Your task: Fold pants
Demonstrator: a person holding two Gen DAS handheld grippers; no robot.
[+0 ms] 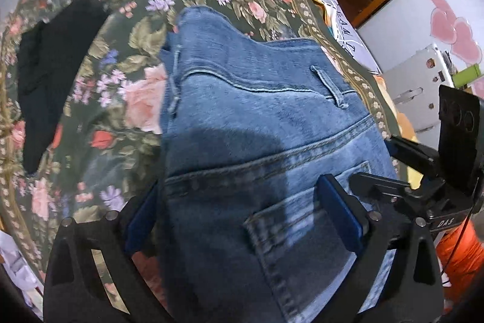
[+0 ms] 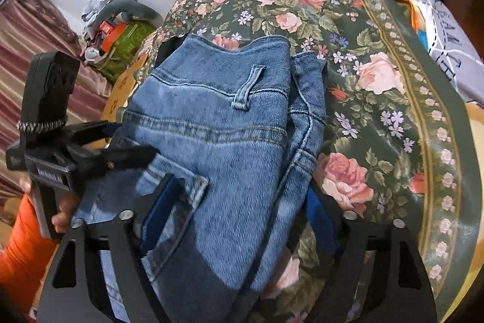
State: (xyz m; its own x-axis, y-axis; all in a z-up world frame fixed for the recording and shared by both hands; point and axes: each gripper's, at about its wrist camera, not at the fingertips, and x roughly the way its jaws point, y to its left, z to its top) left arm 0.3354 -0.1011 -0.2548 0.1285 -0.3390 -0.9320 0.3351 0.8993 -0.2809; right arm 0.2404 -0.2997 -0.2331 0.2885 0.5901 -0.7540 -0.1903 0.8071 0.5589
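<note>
A pair of blue jeans [image 1: 257, 123] lies on a floral bedspread [image 1: 127, 29], waistband away from me, back pocket near the camera. My left gripper [image 1: 242, 220] straddles the jeans, its blue pads [image 1: 338, 217] wide apart on either side of the denim; the jaws stand open. In the right wrist view the jeans [image 2: 230, 126] run between my right gripper's [image 2: 239, 217] blue pads [image 2: 163, 211], also wide apart and open. Each gripper shows at the edge of the other's view.
A black garment [image 1: 51, 74] lies on the bedspread to the left of the jeans. A printed pillow [image 2: 447, 44] lies at the far right. A pile of clutter [image 2: 118, 29] sits beside the bed. A white appliance [image 1: 420, 80] stands beyond the bed's edge.
</note>
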